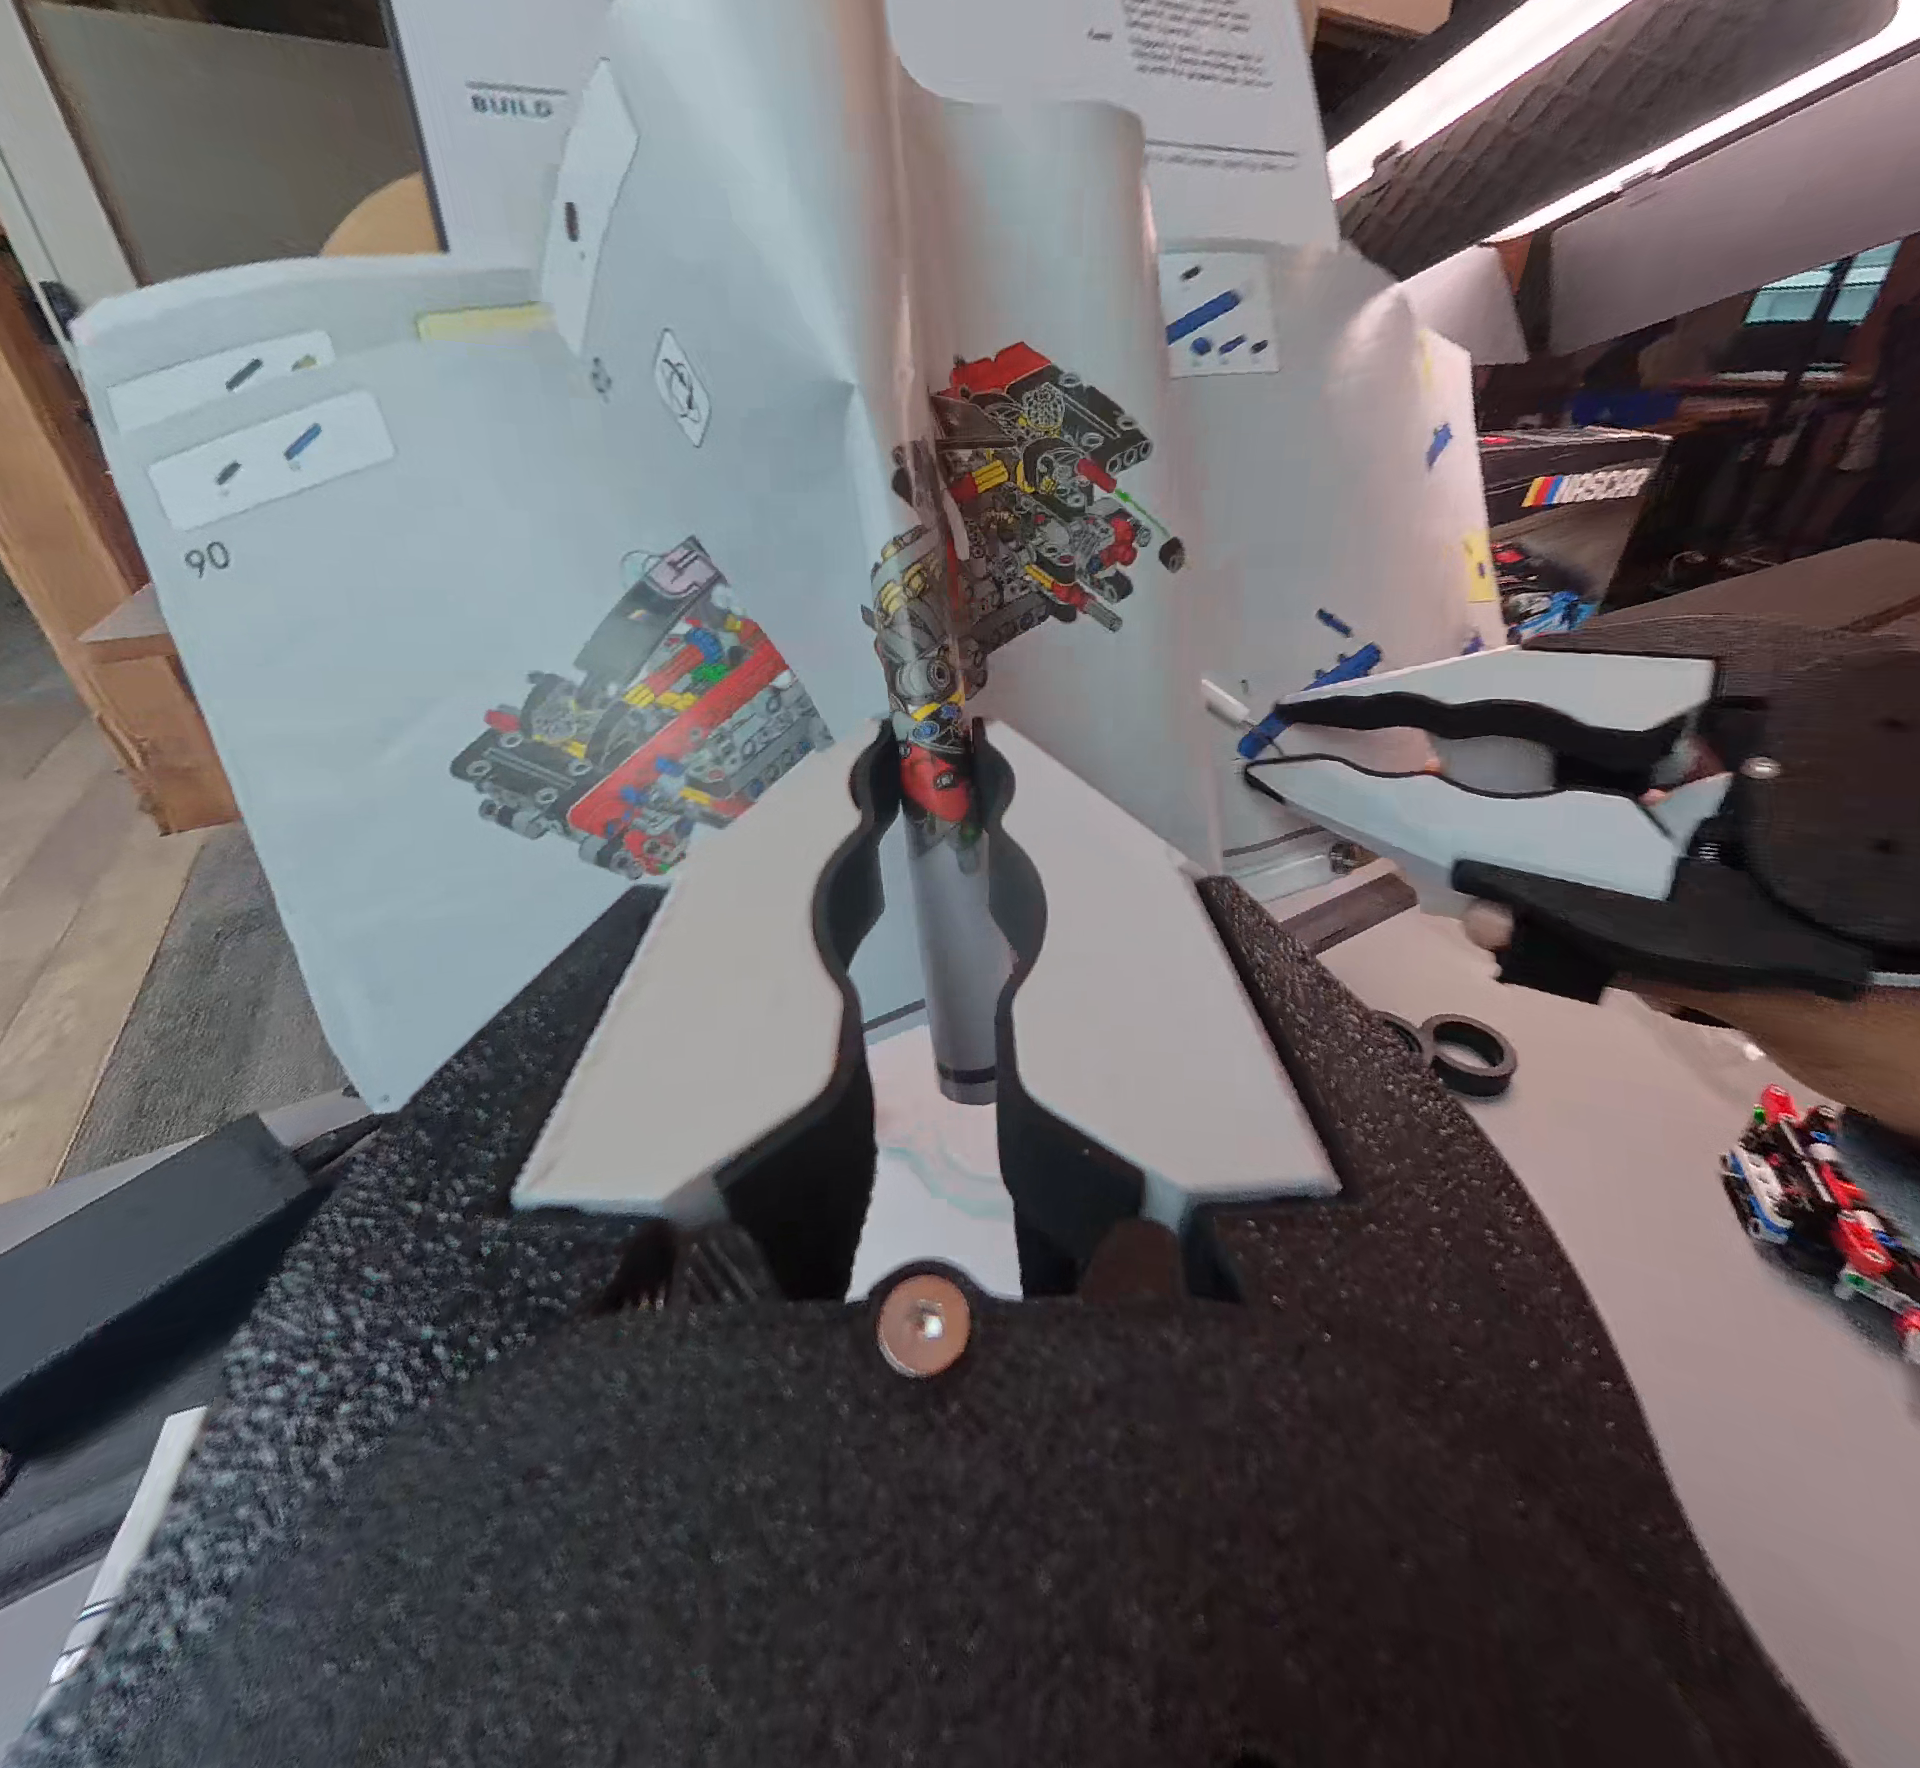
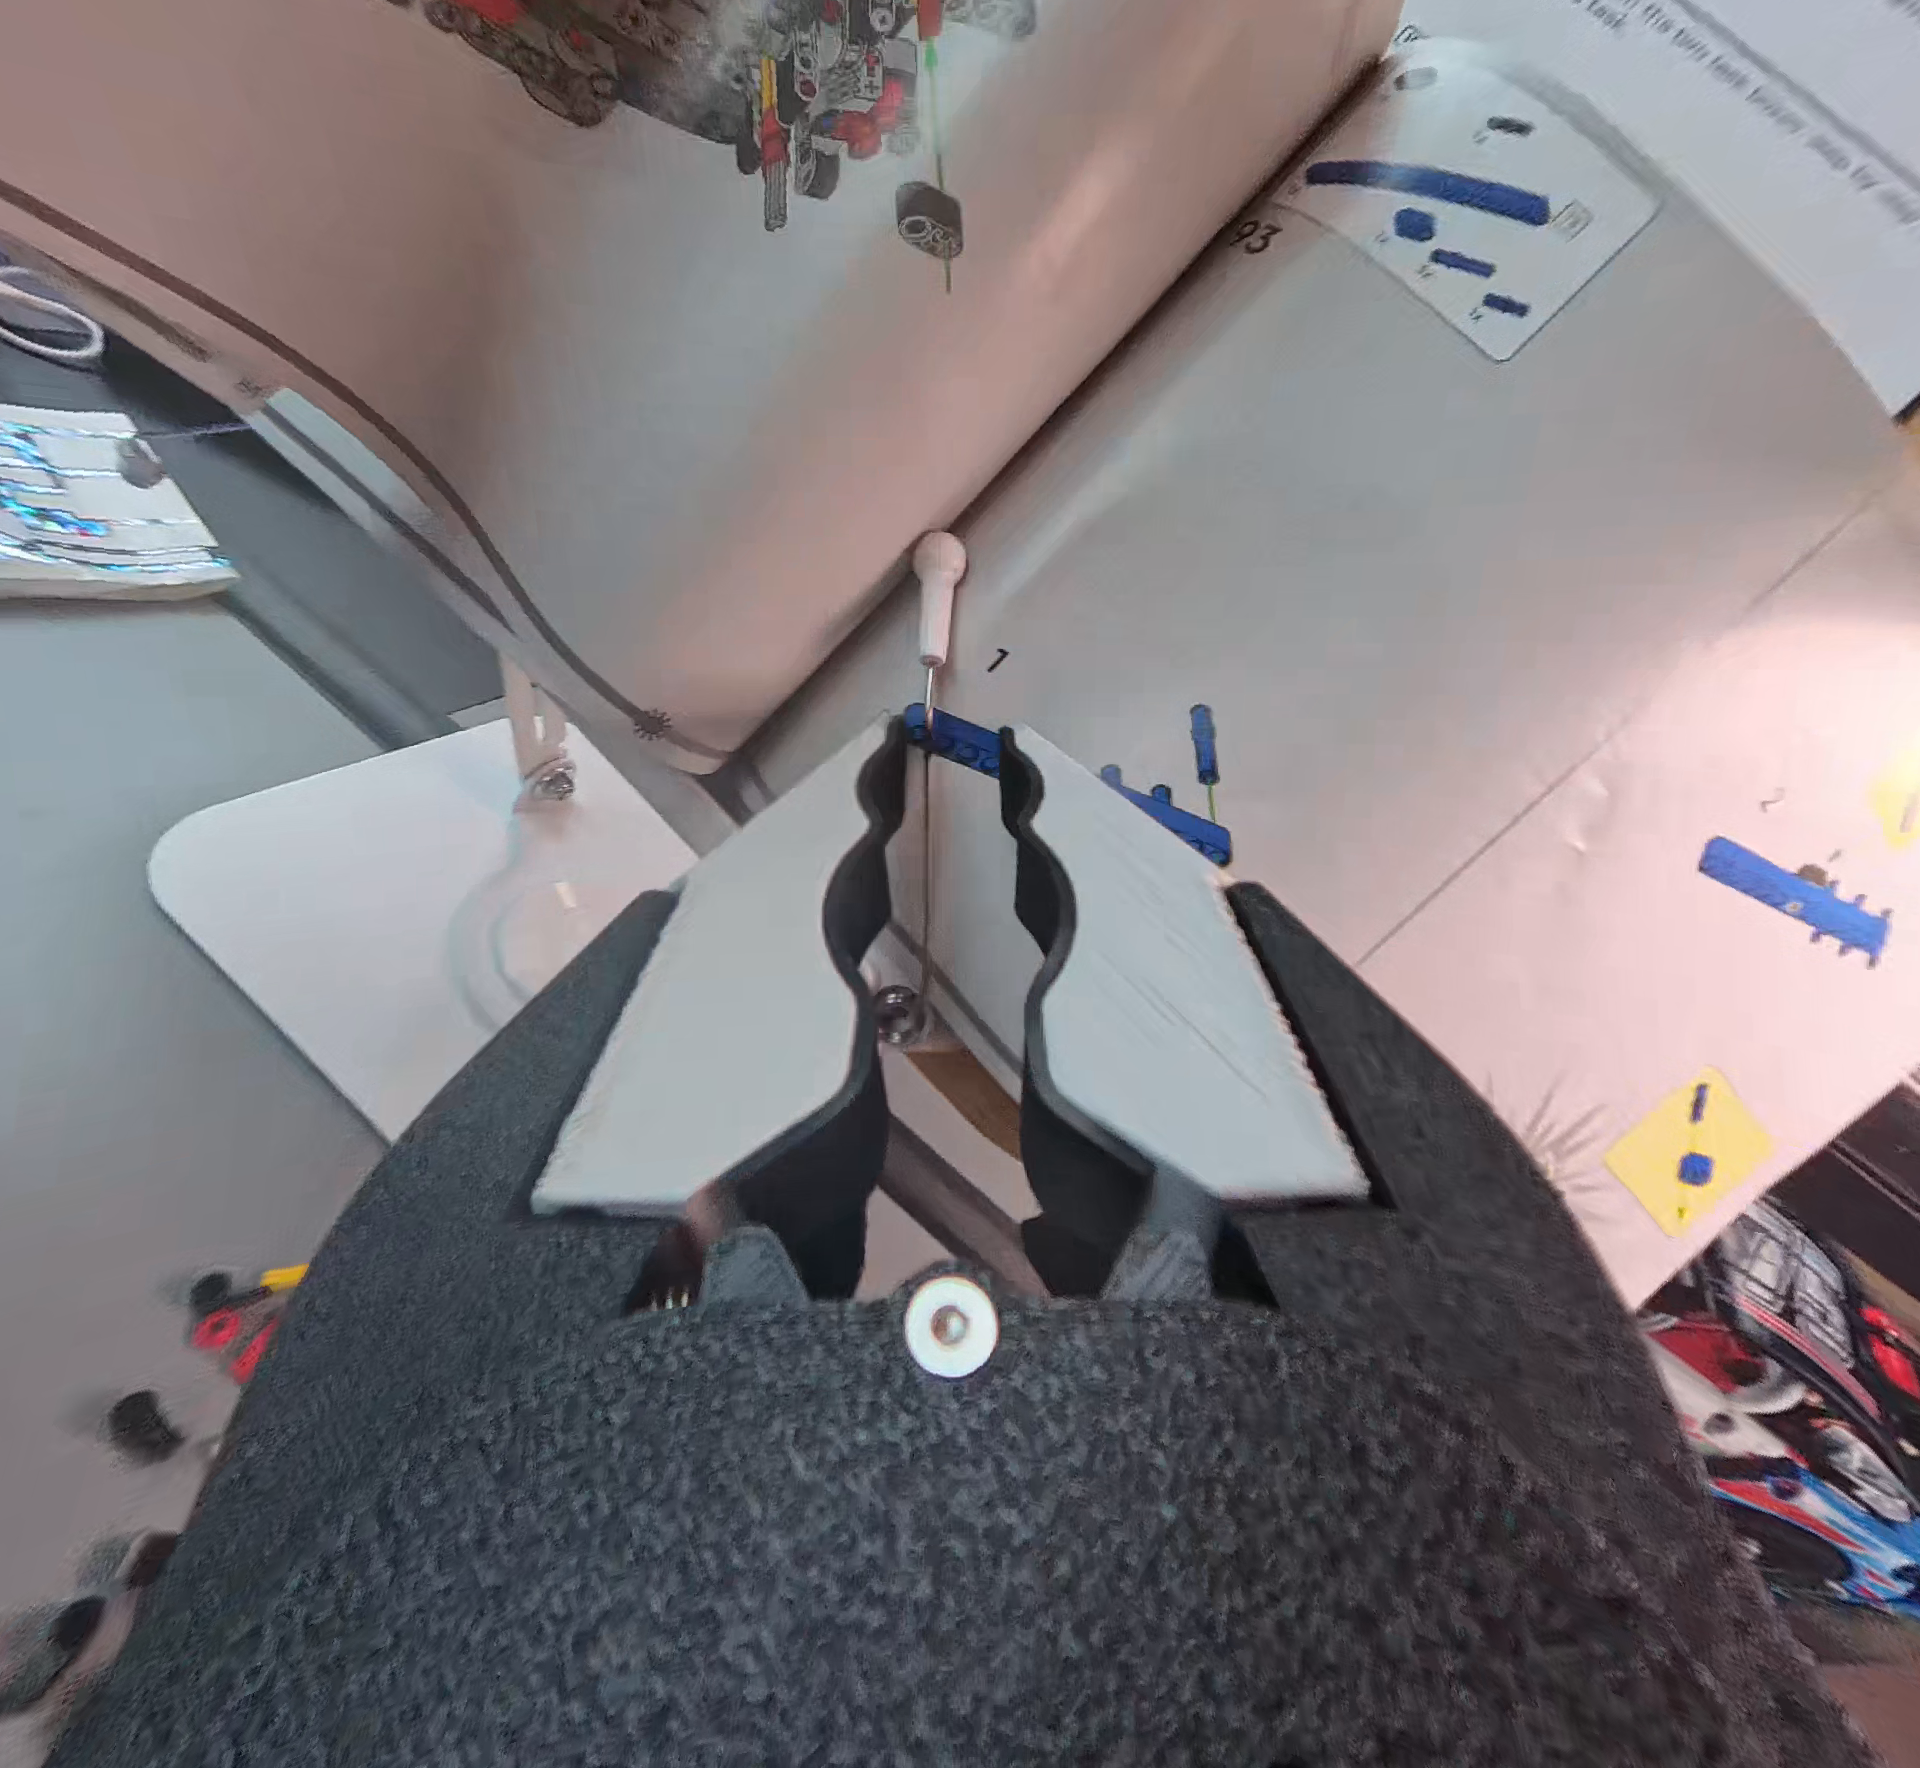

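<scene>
The left gripper is closed on a curled page of the instruction booklet, which stands on a stand at the back of the desk. The right gripper is partly open and holds nothing; its tips are at the thin wire page holder on the right page. A small brick model lies near the right edge of the desk.

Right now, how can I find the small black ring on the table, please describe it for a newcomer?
Find the instruction booklet standing open on the grey table. To its right, under the right gripper, lies the black ring. Unlike the colourful brick model nearby, it is plain black with a round hole.
</scene>
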Available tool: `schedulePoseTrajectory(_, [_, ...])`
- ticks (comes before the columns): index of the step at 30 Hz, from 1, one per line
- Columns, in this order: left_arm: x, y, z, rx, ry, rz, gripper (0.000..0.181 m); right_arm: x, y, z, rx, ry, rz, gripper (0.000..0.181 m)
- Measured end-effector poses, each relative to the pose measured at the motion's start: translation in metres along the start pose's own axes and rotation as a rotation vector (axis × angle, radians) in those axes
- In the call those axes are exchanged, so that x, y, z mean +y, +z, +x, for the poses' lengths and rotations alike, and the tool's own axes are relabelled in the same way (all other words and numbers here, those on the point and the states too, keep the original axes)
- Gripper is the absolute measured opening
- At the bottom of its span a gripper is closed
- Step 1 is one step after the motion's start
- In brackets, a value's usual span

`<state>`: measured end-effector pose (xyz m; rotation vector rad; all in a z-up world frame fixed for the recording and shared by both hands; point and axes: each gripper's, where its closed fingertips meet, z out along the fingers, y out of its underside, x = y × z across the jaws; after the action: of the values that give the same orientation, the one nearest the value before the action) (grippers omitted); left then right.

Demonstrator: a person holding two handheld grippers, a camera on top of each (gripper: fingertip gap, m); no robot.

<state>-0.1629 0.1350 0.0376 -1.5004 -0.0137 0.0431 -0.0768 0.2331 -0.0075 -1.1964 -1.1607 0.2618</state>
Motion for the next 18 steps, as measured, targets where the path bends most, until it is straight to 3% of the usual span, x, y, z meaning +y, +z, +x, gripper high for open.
schedulePoseTrajectory(3, [-0.011,-0.008,0.026,0.081,0.041,0.038,0.012,0.001,-0.004,-0.002,-0.029,0.026,0.033,0.001])
schedulePoseTrajectory(6, [-0.018,-0.012,0.057,0.189,0.070,0.080,0.014,0.003,-0.012,0.004,0.002,0.139,0.071,0.000])
schedulePoseTrajectory(9, [-0.022,-0.011,0.090,0.297,0.071,0.100,0.018,0.012,-0.027,0.031,0.080,0.341,0.112,0.000])
schedulePoseTrajectory(12, [-0.020,-0.004,0.112,0.338,0.096,0.101,0.020,0.028,-0.036,0.039,0.037,0.516,0.104,0.000])
schedulePoseTrajectory(15, [-0.022,0.001,0.120,0.341,0.102,0.117,0.021,0.019,-0.038,0.024,-0.036,0.399,0.134,0.003])
schedulePoseTrajectory(18, [-0.031,0.000,0.119,0.342,0.060,0.143,0.020,0.007,-0.026,0.008,-0.051,0.224,0.122,0.025])
